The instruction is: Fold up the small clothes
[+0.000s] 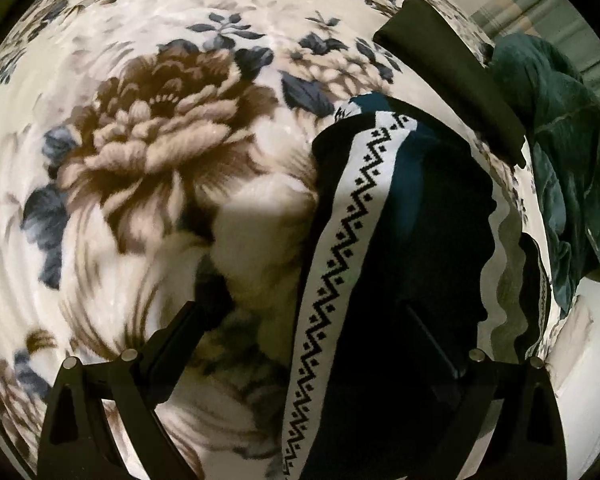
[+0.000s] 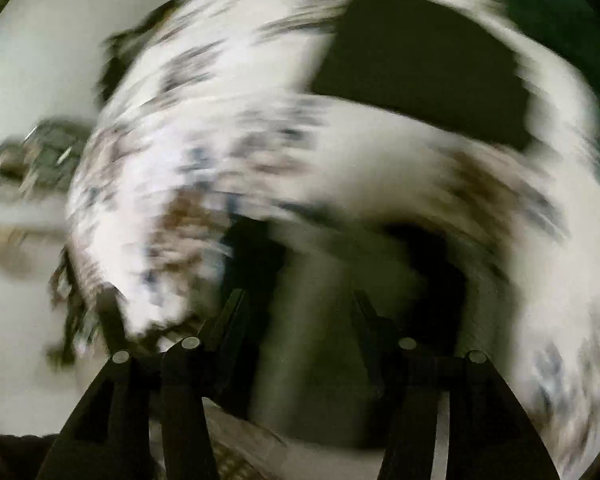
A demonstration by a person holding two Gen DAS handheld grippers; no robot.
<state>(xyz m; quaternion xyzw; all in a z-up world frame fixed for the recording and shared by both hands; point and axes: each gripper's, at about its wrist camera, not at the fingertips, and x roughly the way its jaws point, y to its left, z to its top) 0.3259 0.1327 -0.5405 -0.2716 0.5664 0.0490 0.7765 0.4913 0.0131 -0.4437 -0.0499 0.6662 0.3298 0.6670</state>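
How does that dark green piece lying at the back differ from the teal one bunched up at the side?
The dark green piece lies flat, neatly folded with straight edges; the teal garment sits crumpled in loose wrinkles. The green one looks plain and matte, while the teal one shows seams and creases. Both rest on the floral blanket.

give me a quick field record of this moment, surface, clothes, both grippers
surface: cream plush blanket with brown and blue flowers
garment in work: dark navy small garment with white zigzag-patterned band, lying between the jaws of the left gripper
other clothes: flat folded dark olive piece; crumpled teal green garment at the right
left gripper: jaws wide apart
right gripper: view motion-blurred, jaws apart, nothing clearly held
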